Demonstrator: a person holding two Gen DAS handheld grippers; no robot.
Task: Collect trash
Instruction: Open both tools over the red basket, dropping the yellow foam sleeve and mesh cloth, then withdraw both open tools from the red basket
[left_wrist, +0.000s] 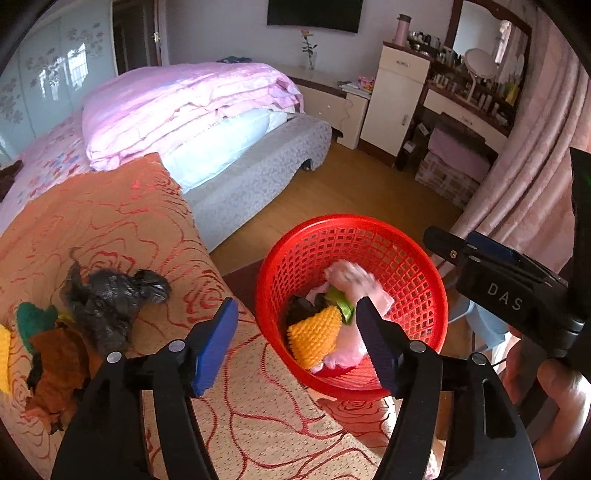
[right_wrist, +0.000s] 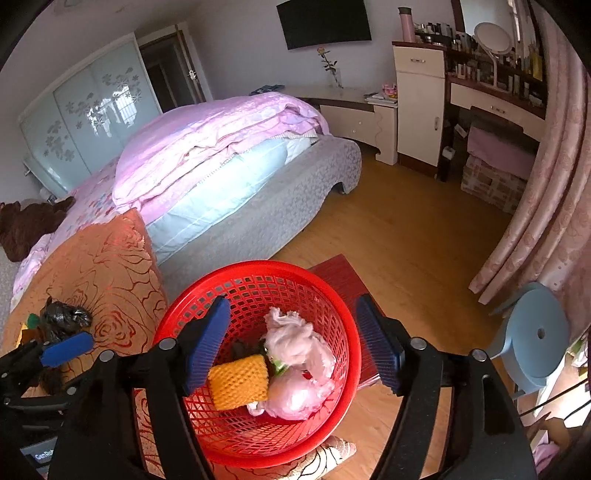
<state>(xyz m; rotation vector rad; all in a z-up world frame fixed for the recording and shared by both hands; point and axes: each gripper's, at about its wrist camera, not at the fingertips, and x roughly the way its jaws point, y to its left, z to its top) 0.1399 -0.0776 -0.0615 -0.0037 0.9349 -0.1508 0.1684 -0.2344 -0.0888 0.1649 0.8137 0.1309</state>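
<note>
A red mesh basket (left_wrist: 406, 254) (right_wrist: 332, 306) stands on the floor beside an orange rose-patterned cover (left_wrist: 122, 229) (right_wrist: 103, 266). Inside lie a yellow foam net (left_wrist: 314, 336) (right_wrist: 238, 380), pink plastic bags (left_wrist: 351, 277) (right_wrist: 295, 339), a green scrap and something black. On the cover lie a crumpled black bag (left_wrist: 107, 299) (right_wrist: 62, 317) and green, brown and yellow scraps (left_wrist: 44, 343). My left gripper (left_wrist: 295, 339) is open and empty over the cover's edge and the basket rim. My right gripper (right_wrist: 295, 343) is open and empty above the basket.
A bed with a pink quilt (left_wrist: 177, 107) (right_wrist: 221, 140) stands behind. A dresser (left_wrist: 461, 103) with bottles and a curtain (right_wrist: 546, 221) are at the right. A blue stool (right_wrist: 535, 339) stands right of the basket. A red mat (right_wrist: 347, 277) lies under it.
</note>
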